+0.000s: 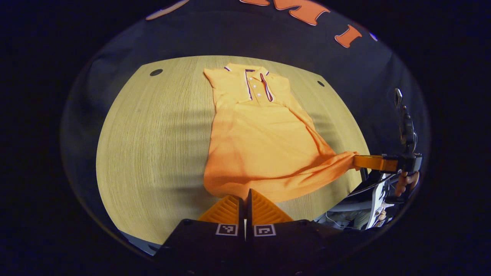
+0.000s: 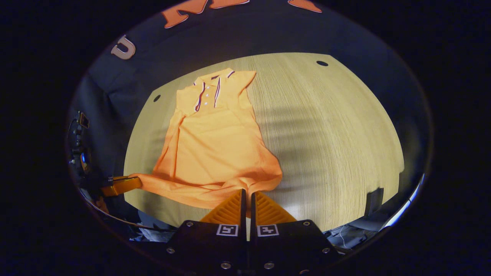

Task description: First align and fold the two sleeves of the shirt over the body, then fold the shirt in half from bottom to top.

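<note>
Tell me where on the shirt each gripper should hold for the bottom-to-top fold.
Grip the shirt at its two hem corners, coming in low from the near table edge. Sleeves already lie folded over the body, the collar points away, and both the left gripper and right gripper look pinched on those corners, so a regrip seems unnecessary.

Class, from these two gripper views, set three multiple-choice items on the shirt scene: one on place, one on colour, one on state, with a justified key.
1. Where does the shirt lie?
A on the wooden table
B on a chair
C on the floor

2. What colour is the shirt?
A blue
B orange
C white

3. How is the left gripper?
A wide open
B lying on the table
C shut on the shirt's hem

Key:
1 A, wood shows all round it.
2 B, orange cloth with striped collar.
3 C, both fingers pinch the bottom edge.
</note>
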`<state>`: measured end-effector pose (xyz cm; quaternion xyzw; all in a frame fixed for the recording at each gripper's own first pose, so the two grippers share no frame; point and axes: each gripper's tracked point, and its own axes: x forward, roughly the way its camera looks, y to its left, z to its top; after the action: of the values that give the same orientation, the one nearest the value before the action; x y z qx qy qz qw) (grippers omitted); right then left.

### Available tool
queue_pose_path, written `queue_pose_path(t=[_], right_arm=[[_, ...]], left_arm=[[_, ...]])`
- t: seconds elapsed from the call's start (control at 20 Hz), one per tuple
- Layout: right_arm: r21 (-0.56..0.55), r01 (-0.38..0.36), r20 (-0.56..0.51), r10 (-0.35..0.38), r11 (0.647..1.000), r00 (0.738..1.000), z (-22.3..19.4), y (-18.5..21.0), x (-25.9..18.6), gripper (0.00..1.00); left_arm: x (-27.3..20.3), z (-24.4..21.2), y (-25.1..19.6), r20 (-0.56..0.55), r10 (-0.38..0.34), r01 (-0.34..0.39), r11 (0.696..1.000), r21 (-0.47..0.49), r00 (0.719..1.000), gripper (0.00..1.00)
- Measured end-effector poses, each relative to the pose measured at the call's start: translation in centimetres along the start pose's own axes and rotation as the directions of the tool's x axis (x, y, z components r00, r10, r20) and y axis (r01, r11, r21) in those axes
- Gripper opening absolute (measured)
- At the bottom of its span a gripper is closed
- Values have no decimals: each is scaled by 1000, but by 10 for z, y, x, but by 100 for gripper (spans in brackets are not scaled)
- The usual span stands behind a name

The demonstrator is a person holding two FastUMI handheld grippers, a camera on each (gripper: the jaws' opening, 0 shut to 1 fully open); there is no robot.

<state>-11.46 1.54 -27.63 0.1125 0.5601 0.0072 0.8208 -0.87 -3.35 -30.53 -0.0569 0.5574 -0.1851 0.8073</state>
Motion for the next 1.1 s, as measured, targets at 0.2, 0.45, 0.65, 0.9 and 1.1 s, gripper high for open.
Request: queue_pose_path(t=[0.2, 0.45, 0.65, 0.9, 1.1], right_arm=[[-17, -43, 7, 43, 999, 999, 40, 4, 10, 4], [-52, -98, 3, 98, 994, 995, 97, 10, 28, 4], [-77, -119, 8, 120, 990, 993, 145, 10, 46, 4], [-66, -149, -18, 148, 987, 989, 193, 13, 80, 4], [-46, -155, -42, 153, 987, 987, 232, 8, 112, 4]], left_arm=[[8, 46, 7, 17, 7, -7, 999, -34, 1000, 1], [16, 103, 16, 35, 28, -26, 998, -52, 999, 1], [30, 150, 23, 49, 41, -38, 997, -73, 998, 1], [66, 208, 34, 41, 48, -44, 995, -87, 998, 1], [97, 246, 56, 21, 76, -73, 993, -93, 997, 1]])
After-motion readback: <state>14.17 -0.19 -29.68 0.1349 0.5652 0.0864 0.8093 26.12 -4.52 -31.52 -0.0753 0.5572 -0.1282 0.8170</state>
